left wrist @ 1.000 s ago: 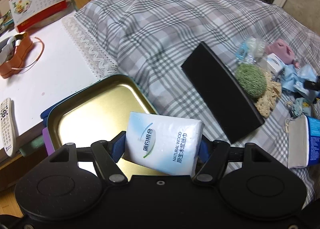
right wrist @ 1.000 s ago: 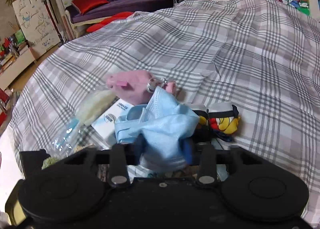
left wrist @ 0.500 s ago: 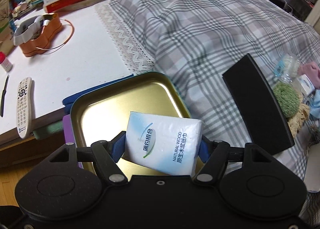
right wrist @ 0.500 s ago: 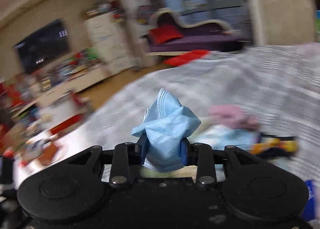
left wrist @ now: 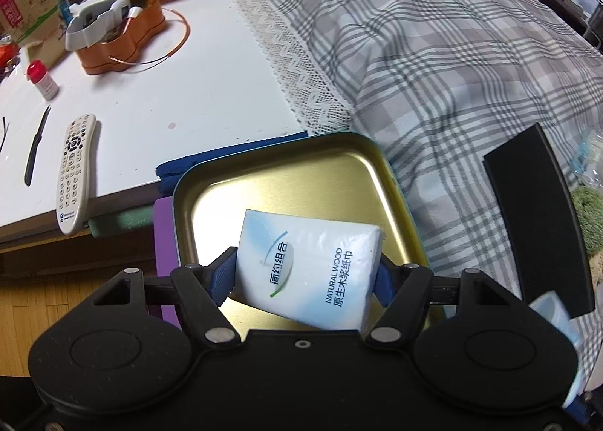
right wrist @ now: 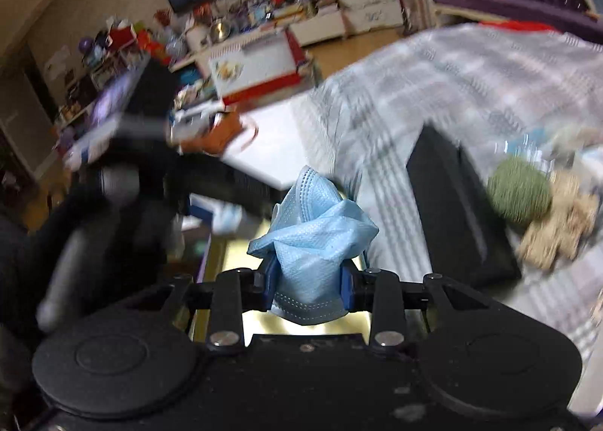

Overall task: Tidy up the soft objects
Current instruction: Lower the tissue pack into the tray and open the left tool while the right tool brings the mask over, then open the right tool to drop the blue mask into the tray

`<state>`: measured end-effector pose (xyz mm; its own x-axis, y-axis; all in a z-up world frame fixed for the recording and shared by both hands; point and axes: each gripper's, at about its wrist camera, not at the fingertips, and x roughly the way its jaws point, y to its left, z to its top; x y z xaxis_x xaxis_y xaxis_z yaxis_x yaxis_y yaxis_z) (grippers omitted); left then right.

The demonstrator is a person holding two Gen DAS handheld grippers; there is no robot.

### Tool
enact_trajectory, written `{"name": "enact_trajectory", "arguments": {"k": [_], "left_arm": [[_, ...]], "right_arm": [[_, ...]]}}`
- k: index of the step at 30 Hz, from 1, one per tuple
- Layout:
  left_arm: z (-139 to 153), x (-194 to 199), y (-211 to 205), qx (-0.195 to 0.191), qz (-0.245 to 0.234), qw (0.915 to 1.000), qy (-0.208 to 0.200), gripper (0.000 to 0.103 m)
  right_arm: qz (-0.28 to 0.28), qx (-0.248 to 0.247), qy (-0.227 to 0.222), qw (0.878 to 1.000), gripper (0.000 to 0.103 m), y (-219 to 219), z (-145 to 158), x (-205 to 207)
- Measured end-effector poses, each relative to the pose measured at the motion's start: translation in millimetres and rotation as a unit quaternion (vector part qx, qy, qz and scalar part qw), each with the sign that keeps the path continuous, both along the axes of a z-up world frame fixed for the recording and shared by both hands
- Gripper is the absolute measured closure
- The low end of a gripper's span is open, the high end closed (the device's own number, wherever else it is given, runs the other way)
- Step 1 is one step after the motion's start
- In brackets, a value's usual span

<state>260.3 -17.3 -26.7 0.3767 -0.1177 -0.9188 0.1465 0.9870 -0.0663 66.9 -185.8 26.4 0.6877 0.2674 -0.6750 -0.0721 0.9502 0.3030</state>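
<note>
Left gripper [left wrist: 307, 272] clamped on tissue pack [left wrist: 307, 269], jaws pressing both short ends; pack tilted, held over gold tin [left wrist: 279, 174], lower corner toward 5 o'clock; whether touching the tin floor, cannot tell. Right gripper [right wrist: 309, 282] pinched on crumpled blue mask [right wrist: 311, 238], jaws narrow around the bunched middle; mask poking up toward 12 o'clock, above the same tin's gold floor [right wrist: 215, 272]; view blurred. Black lid [left wrist: 539, 216] lying on plaid cover [left wrist: 452, 54] at 3 o'clock of the tin; green scrubber [right wrist: 518, 189] and beige sponge [right wrist: 557, 227] beyond it, well apart from the tin. Step in hand, by the look of it: delivering two soft items into the tin. Next move likely calls for lowering the pack flat toward the 12 o'clock wall, opening the jaws, then dropping the mask beside it; risk of mask clinging to a pad.
</note>
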Motion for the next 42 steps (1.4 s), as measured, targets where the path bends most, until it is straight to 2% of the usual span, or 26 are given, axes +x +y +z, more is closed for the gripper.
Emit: {"name": "enact_trajectory", "arguments": {"k": [4, 11, 20, 23, 31, 34, 35, 36, 42], "left_arm": [[-3, 2, 0, 0.001, 0.008, 0.9999, 0.006, 0.037], [-2, 3, 0, 0.007, 0.012, 0.9999, 0.002, 0.033], [1, 4, 5, 0.002, 0.023, 0.9997, -0.006, 0.032], [6, 2, 4, -0.001, 0.020, 0.9996, -0.021, 0.022], [3, 1, 2, 0.002, 0.020, 0.9996, -0.019, 0.021], [2, -1, -1, 0.007, 0.017, 0.9996, -0.020, 0.021], [2, -1, -2, 0.009, 0.016, 0.9996, -0.019, 0.021], [2, -1, -2, 0.008, 0.015, 0.9997, -0.018, 0.021], [1, -2, -2, 0.009, 0.012, 0.9998, -0.014, 0.021]], "right_arm": [[-0.004, -0.012, 0.020, 1.000, 0.071, 2, -15, -5], [0.013, -0.030, 0.001, 0.999, 0.071, 9, -12, -11], [0.031, -0.052, 0.009, 0.998, 0.069, 19, -21, -6], [0.033, -0.056, 0.013, 0.998, 0.069, 20, -24, -5], [0.034, -0.058, 0.017, 0.998, 0.069, 21, -28, -3], [0.032, -0.057, 0.016, 0.998, 0.063, 21, -28, -2], [0.029, -0.059, 0.014, 0.998, 0.051, 21, -29, -2], [0.026, -0.062, 0.013, 0.998, 0.047, 22, -29, -2], [0.022, -0.064, 0.011, 0.998, 0.046, 20, -28, -3]]}}
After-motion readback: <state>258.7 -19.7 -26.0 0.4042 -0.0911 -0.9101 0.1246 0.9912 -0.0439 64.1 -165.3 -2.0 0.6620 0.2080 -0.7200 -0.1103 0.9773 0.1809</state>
